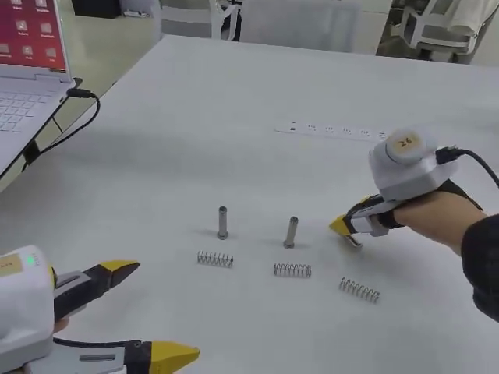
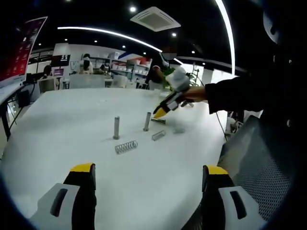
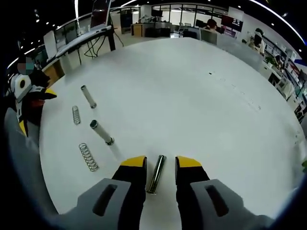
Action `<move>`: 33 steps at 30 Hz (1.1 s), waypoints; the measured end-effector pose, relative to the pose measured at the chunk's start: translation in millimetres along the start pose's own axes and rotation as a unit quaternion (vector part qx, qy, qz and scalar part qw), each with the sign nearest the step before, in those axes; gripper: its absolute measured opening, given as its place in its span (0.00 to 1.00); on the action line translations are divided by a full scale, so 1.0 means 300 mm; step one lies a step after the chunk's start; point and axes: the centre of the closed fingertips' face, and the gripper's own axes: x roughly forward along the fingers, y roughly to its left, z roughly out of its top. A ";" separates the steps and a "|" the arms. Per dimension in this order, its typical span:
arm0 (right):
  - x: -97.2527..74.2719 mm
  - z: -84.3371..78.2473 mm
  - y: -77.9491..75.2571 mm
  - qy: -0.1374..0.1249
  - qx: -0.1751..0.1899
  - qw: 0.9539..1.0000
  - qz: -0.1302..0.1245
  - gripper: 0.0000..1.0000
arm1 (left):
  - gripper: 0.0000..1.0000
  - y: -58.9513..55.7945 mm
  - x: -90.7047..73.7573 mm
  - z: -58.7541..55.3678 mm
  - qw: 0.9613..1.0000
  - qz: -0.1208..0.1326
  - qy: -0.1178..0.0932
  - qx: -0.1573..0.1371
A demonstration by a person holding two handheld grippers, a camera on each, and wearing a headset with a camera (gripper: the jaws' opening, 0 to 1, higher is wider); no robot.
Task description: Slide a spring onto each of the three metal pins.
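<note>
Two metal pins stand upright on the white table (image 1: 234,140): one pin (image 1: 223,222) to the left, the other pin (image 1: 291,232) to its right. A third pin (image 3: 157,173) lies flat on the table between the narrowly parted jaws of my right gripper (image 3: 160,163), with a small gap showing on one side. Three springs lie in a row in front: the left spring (image 1: 215,259), the middle spring (image 1: 292,269) and the right spring (image 1: 359,290). My left gripper (image 2: 149,168) hovers wide open at the near left (image 1: 152,310), holding nothing.
A laptop (image 1: 23,78) with a black cable (image 1: 82,117) sits at the far left edge. A white power strip (image 1: 331,130) lies behind the pins. Chairs stand beyond the table's far edge.
</note>
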 end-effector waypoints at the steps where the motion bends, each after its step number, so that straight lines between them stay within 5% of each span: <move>1: 0.001 -0.001 -0.001 0.002 0.001 1.000 0.000 0.21 | 0.89 0.000 0.000 0.000 1.000 0.000 0.000 0.000; 33: 0.057 -0.036 0.002 0.055 0.020 0.998 -0.004 0.09 | 0.89 0.011 -0.004 0.009 1.000 0.000 0.002 0.005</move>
